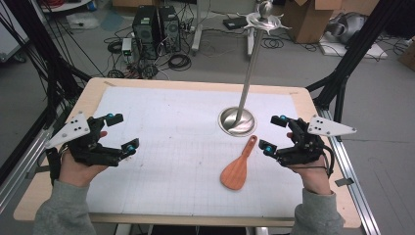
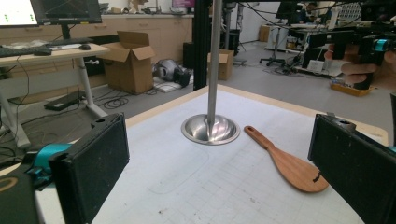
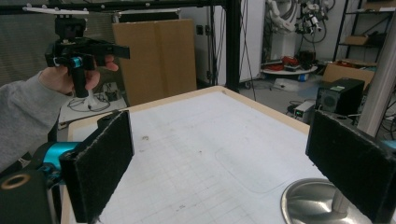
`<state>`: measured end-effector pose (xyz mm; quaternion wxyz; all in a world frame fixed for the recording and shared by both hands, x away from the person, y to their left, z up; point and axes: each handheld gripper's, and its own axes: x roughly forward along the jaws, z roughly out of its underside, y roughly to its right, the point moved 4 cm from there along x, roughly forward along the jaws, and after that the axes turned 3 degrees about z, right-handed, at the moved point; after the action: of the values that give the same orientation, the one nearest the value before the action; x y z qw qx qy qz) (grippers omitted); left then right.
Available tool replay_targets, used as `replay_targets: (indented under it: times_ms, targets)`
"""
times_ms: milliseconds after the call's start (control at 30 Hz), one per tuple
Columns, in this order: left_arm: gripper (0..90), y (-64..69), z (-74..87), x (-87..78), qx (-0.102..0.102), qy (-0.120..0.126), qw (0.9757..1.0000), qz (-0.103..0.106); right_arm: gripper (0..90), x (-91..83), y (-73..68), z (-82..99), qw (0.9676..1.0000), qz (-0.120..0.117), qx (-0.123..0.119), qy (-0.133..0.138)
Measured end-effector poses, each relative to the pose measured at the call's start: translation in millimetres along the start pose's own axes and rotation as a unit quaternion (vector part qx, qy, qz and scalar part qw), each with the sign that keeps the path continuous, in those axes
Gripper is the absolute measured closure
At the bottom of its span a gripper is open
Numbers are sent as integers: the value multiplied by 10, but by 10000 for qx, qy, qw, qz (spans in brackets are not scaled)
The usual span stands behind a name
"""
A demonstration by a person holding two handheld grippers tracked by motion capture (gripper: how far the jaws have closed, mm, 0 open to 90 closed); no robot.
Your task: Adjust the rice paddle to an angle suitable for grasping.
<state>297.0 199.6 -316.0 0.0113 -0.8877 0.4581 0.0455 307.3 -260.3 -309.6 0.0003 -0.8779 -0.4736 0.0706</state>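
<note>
Spatula (image 1: 238, 168) lay just inward of right hand-held gripper (image 1: 275, 134), handle toward stand base (image 1: 237, 121); right nearer; both hand-held grippers wide, empty; left hand-held gripper (image 1: 121, 131) well apart.

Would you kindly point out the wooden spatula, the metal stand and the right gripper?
wooden spatula (image 1: 236, 172), high view, on its blade.
metal stand (image 1: 237, 121), high view, on its round base.
right gripper (image 1: 274, 134), high view, midway between its open jaws.

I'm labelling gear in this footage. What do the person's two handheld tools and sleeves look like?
Both are black two-jaw devices. The left tool and right tool each carry turquoise fittings near the jaws and a pale grey three-cornered plate dotted with holes. The jaw pads are flat, black and rough-textured. The sleeves are grey.
</note>
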Motion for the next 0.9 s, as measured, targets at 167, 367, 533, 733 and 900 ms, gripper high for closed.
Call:
replay_targets:
  times_ms: [167, 367, 533, 733, 900]
  targets:
    - [56, -2, -7, -20, 39, -12, 10000, -44, 64, 40, -2, 30, 10000, -12, -8, -88]
    - [56, 7, -14, -28, 60, 2, 10000, -78, 159, 133, 23, 105, 9996, -5, -9, -274]
    - [56, -9, 17, -32, 45, -69, 9999, -112, 350, 262, 75, 251, 9988, 4, 104, -475]
    - [56, 25, 46, -42, 222, -265, 9993, -139, 502, 385, 101, 352, 9969, -7, 243, -753]
    - [56, 19, 70, -44, 229, -348, 9989, -213, 646, 439, 110, 384, 9961, 68, 254, -838]
